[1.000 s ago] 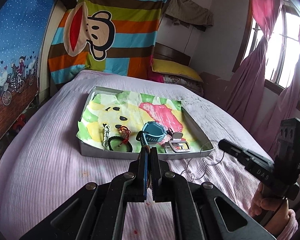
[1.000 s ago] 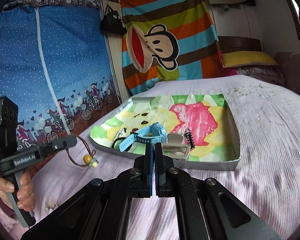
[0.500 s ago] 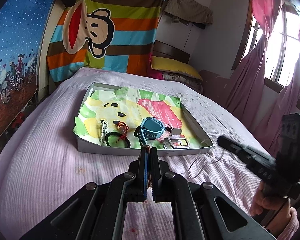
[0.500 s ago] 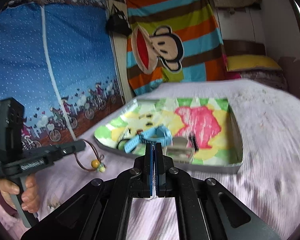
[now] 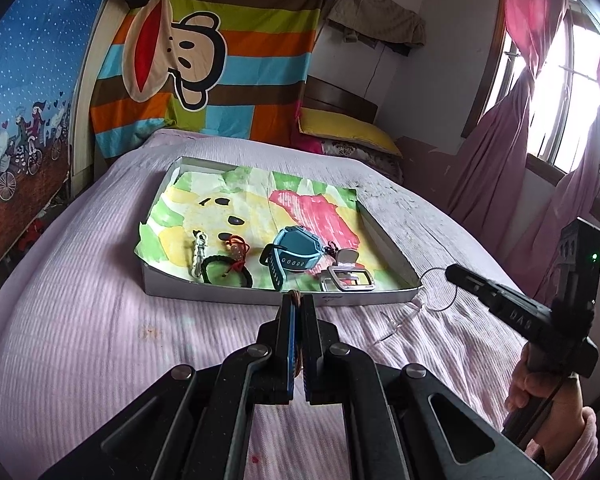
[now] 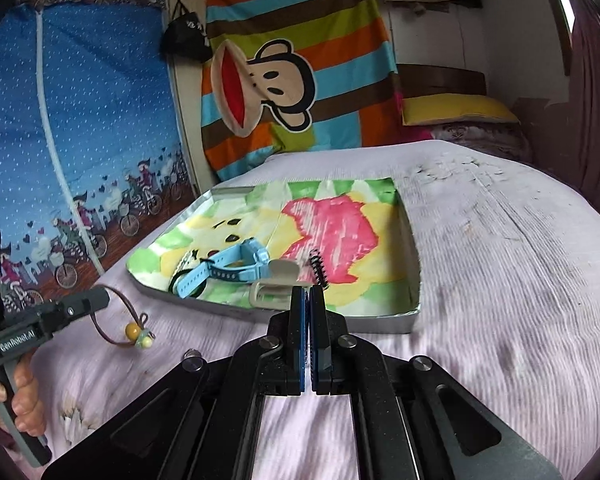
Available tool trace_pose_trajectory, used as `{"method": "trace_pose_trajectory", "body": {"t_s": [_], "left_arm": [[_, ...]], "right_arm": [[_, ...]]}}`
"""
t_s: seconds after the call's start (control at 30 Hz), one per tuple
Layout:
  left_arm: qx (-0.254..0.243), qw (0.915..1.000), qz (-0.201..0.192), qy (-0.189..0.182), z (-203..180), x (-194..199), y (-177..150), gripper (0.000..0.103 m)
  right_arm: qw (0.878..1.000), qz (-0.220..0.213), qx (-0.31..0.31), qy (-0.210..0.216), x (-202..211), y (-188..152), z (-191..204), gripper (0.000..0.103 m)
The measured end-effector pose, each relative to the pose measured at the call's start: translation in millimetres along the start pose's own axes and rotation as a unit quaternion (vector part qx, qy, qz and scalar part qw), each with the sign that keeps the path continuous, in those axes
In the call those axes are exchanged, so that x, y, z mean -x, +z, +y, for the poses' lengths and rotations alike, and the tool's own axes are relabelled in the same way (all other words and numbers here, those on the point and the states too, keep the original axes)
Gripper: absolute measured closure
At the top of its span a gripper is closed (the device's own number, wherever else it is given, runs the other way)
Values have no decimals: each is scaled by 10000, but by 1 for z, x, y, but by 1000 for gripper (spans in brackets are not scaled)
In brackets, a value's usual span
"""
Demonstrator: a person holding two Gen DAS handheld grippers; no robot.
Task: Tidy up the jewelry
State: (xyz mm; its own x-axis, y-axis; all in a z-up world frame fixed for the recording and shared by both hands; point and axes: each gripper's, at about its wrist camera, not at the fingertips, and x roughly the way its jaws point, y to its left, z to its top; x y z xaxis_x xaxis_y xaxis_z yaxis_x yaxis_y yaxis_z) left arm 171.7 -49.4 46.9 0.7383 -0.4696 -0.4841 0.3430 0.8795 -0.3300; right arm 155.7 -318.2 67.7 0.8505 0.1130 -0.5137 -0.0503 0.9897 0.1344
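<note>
A shallow metal tray (image 5: 224,295) lined with bright painted paper lies on the bed. In it are a blue watch (image 5: 296,254), a silver buckle (image 5: 350,279), a black bracelet (image 5: 225,274) with red cord and a white clasp chain (image 5: 198,254). My left gripper (image 5: 298,301) is shut on a brown cord necklace (image 6: 100,326), whose yellow bead (image 6: 132,332) dangles low over the bed left of the tray. My right gripper (image 6: 309,293) is shut on a thin dark cord loop (image 5: 440,289) by the tray's near right corner. The watch (image 6: 224,270) lies just beyond it.
The pink ribbed bedspread (image 5: 80,328) surrounds the tray. A yellow pillow (image 5: 348,132) lies at the headboard, a striped monkey blanket (image 5: 204,52) hangs behind, and pink curtains (image 5: 512,148) cover the window on the right. A hand (image 5: 540,396) holds the right gripper.
Both grippers stay shut on their cords. The left gripper with the brown cord has sunk a little, so the bead hangs lower; the right gripper has edged nearer the tray.
</note>
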Motion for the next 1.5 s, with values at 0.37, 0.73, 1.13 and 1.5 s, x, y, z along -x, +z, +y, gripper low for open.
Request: {"method": "trace_pose_trajectory", "body": {"t_s": [0.37,0.73,1.13,1.5], "left_arm": [[-7,10000,16,-52,-3,-2,-2,100],[92,9998,154,-66,3,-10,-10,100],[148,9990,314,-274,4,-8,-32,100],[151,9991,301,-241,12,2,-35,100]], "right_arm": [[9965,-428,-121,706,22,11,6,101],[9961,676,-10,559,-26,-12,7,101],[9790,1471,-243,1393,1,-74,12,101],[9732,1616,-46,1634,12,-94,30,101]]}}
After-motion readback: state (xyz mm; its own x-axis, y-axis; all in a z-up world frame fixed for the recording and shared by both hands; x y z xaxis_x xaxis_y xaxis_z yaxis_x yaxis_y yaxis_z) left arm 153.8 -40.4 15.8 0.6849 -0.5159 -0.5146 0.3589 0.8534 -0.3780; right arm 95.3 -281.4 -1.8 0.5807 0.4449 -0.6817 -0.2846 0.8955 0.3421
